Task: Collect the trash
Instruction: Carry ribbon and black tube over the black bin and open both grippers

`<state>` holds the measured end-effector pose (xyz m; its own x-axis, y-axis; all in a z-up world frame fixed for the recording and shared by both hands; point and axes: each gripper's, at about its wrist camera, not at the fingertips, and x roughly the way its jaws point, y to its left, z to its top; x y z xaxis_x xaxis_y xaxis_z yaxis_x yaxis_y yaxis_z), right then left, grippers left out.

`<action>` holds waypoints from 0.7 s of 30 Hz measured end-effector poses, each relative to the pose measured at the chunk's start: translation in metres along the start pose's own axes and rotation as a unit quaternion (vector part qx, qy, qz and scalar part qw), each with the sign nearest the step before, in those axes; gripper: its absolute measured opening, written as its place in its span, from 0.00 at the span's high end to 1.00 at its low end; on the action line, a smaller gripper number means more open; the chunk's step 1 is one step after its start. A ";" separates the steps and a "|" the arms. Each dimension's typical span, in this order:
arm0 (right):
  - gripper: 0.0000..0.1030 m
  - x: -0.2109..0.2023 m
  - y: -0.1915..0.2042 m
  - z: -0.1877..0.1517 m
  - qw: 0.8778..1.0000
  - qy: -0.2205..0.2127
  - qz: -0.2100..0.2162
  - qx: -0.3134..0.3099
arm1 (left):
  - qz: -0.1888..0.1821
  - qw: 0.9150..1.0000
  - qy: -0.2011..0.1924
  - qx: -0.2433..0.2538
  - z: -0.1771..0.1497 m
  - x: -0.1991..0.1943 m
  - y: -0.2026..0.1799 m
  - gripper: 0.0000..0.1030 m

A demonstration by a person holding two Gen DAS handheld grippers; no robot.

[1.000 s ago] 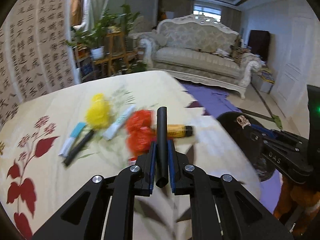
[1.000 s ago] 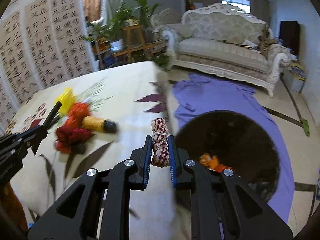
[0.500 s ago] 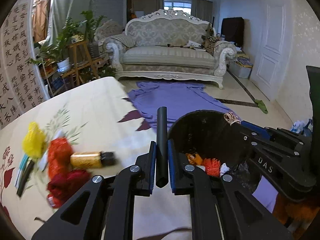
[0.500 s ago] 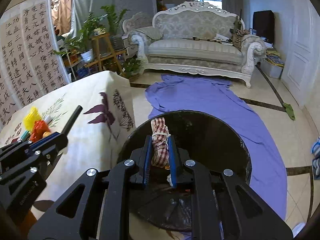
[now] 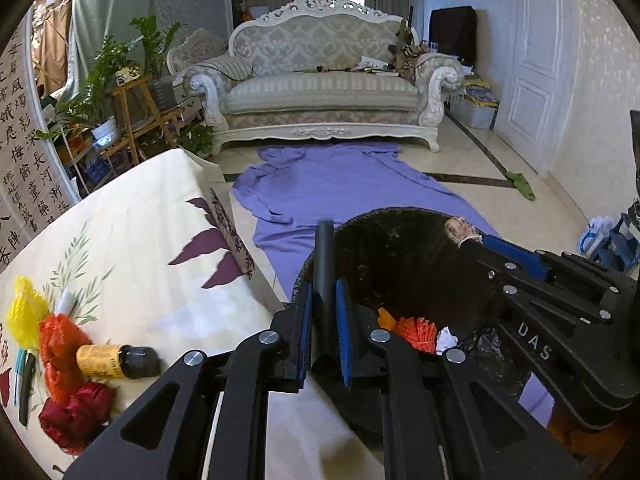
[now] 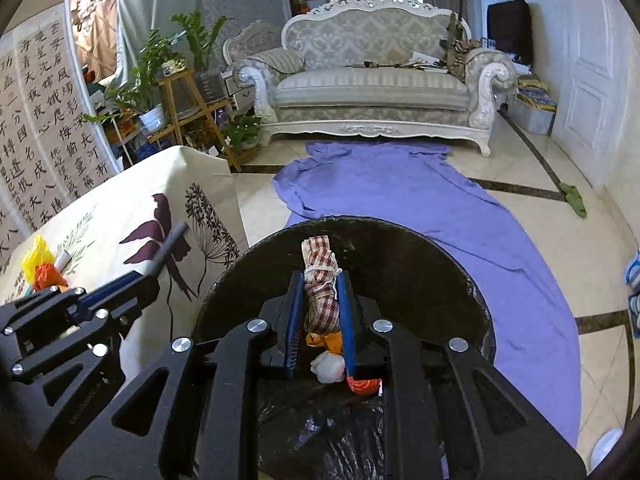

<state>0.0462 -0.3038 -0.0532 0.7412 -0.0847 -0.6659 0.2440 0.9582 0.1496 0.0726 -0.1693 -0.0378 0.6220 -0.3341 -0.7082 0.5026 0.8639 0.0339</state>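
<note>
**Two pieces of trash poised over the bin**

My right gripper (image 6: 320, 300) hangs directly above the black trash bin (image 6: 420, 264), its jaws closed narrow on a checked cloth bundle (image 6: 320, 292) tied with white string. My left gripper (image 5: 323, 316) sits at the bin's near rim, just off the edge of the desk (image 5: 140, 220), its jaws pinched tight on a black tube (image 5: 323, 276) that stands up between them and points forward. Inside the bin, orange scraps (image 5: 414, 330) and a crumpled white wad (image 5: 446, 338) already lie on the dark liner.

The step in hand, as I judge it, is the drop: both pieces have reached the bin and neither has been let go. The bundle is well centred over the opening, so my right jaws need only part. The tube looks less certain, since it sits over the rim rather than the middle; I would ease my left side further over the opening before I release, or it may tip onto the floor.

More waits on the desk's floral cloth: a yellow net (image 5: 26, 312), an orange net (image 5: 58, 344), a dark red bundle (image 5: 76, 412), a small yellow-labelled bottle (image 5: 116, 361) on its side and some pens (image 5: 25, 380) at the far left edge.
</note>
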 end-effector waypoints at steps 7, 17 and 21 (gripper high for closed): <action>0.73 0.001 -0.011 0.000 1.000 -0.001 -0.008 0.011 | -0.003 1.000 0.005 -0.010 0.000 0.002 0.000 0.53; 0.63 -0.012 -0.003 0.000 1.000 -0.011 -0.003 0.010 | 0.023 0.999 -0.010 -0.028 -0.005 -0.022 0.018 0.38; 0.63 -0.017 0.013 -0.003 1.000 -0.012 0.012 -0.002 | 0.037 0.998 -0.013 -0.040 -0.013 -0.036 0.031 0.38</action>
<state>0.0348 -0.2887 -0.0416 0.7613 -0.0678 -0.6449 0.2238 0.9609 0.1632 0.0581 -0.1254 -0.0199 0.6712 -0.2771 -0.6875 0.4062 0.9133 0.0284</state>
